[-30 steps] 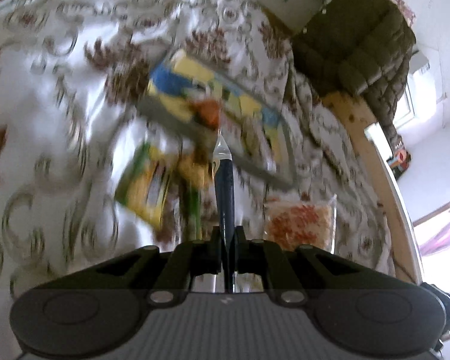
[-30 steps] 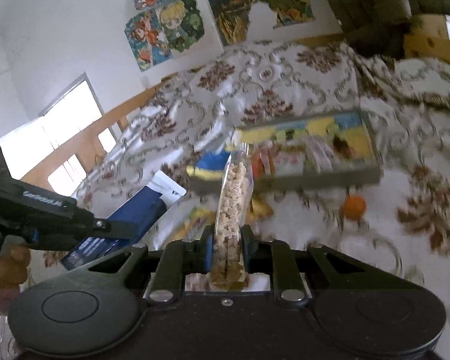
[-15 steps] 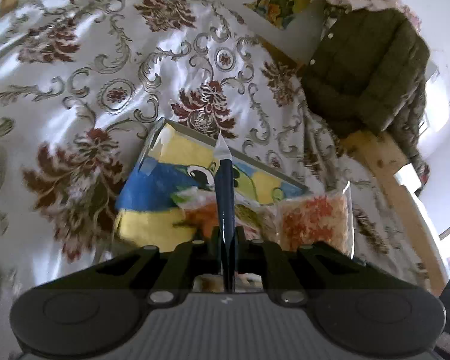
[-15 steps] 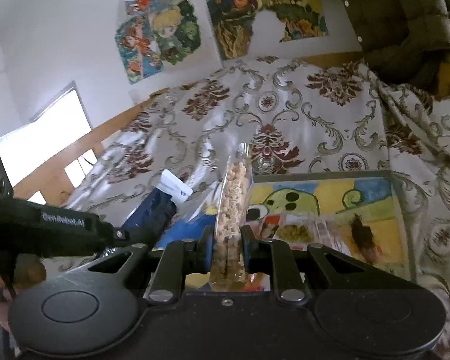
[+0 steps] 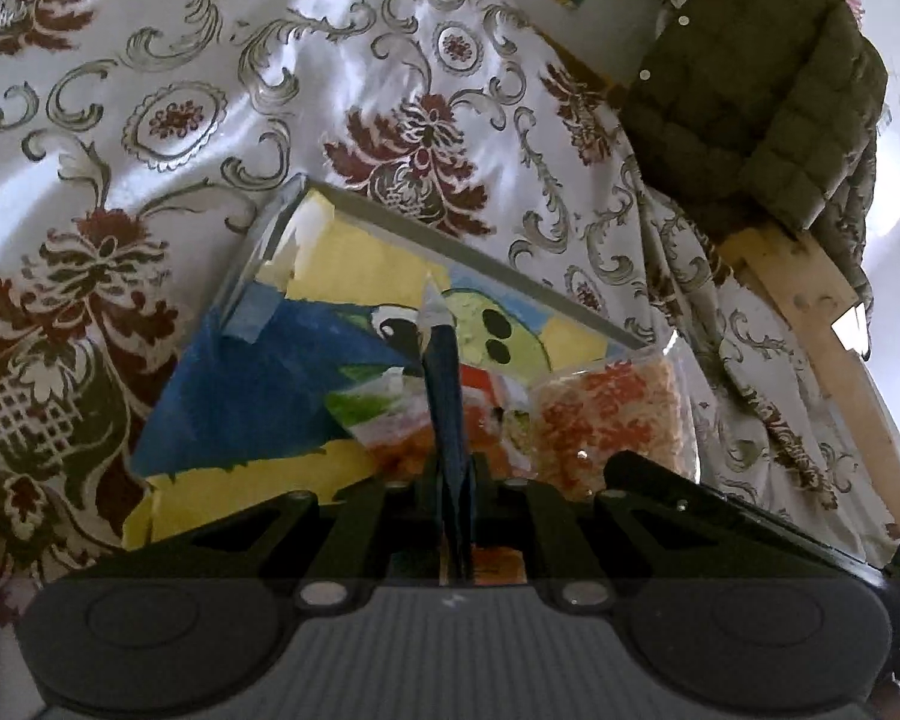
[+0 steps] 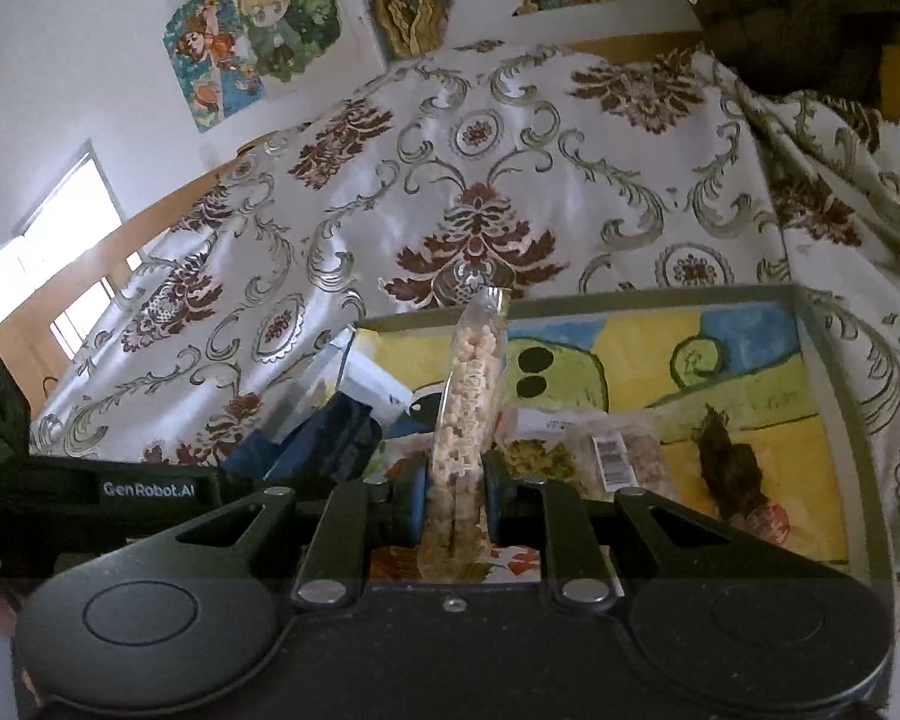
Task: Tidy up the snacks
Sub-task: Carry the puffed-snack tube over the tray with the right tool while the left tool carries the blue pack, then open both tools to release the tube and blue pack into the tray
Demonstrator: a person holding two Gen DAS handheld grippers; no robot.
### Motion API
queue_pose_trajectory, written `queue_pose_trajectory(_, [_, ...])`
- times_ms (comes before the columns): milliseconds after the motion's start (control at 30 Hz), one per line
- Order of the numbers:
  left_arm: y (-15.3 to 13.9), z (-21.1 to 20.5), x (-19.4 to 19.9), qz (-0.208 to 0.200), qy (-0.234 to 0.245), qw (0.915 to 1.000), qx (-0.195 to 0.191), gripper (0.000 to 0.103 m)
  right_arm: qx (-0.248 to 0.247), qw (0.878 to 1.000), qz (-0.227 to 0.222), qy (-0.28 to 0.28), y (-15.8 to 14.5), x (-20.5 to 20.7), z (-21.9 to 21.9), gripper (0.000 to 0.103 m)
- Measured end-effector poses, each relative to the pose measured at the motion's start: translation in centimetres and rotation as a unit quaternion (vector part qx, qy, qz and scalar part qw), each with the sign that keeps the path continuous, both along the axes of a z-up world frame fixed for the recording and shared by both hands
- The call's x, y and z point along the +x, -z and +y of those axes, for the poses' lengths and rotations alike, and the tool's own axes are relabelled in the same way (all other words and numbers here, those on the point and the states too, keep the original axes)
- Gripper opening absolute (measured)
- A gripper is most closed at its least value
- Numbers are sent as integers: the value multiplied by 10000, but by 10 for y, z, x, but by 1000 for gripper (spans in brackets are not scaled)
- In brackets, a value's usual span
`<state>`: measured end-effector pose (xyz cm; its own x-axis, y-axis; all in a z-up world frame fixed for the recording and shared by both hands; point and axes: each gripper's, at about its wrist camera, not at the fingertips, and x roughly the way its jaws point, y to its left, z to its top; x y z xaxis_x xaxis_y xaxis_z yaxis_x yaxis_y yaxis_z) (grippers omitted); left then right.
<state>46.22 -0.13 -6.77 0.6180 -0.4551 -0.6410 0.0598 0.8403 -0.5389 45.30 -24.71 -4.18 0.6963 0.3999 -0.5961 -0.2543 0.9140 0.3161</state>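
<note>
A patterned bedspread (image 6: 510, 180) covers the bed, and on it lies a shallow tray (image 6: 834, 420) with a painted cartoon bottom in yellow, blue and green. That tray looks to be where the snacks are being gathered.

Part of the job seems done: several packets already lie inside the tray. In the right wrist view a greenish snack bag (image 6: 537, 456), a clear barcoded packet (image 6: 621, 459) and a dark bundle (image 6: 729, 462) rest on its floor. The left wrist view shows a clear bag of orange-flecked pieces (image 5: 612, 420) and a crumpled colourful bag (image 5: 390, 420) at the near end.

Two items are not yet put down. The right claw (image 6: 453, 498) is clenched on a clear bag of pale cereal rings (image 6: 471, 396), held upright over the tray. The left claw (image 5: 453, 480) is pinched tight on a dark blue packet (image 5: 444, 384), seen edge-on and pointing over the blue area of the tray.

Judging from this, what remains is to lower both and let go. Whether more snacks lie outside the tray cannot be told.
</note>
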Motion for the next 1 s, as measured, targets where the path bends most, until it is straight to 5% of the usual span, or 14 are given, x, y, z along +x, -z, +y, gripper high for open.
queue_pose_trajectory(367, [9, 5, 5, 23, -243, 9991, 357, 11, -42, 9999, 8, 106, 3, 2, -1, 22])
queue_pose_trajectory(567, [4, -3, -1, -62, -385, 9949, 934, 17, -252, 9995, -4, 205, 2, -1, -3, 27])
queue_pose_trajectory(833, [-8, -12, -16, -169, -563, 9889, 1366, 70, -482, 9984, -10, 308, -1, -12, -7, 43])
queue_pose_trajectory(1000, [-22, -9, -34, -265, -687, 9882, 1347, 84, -570, 9976, -165, 368, -14, -25, -12, 60])
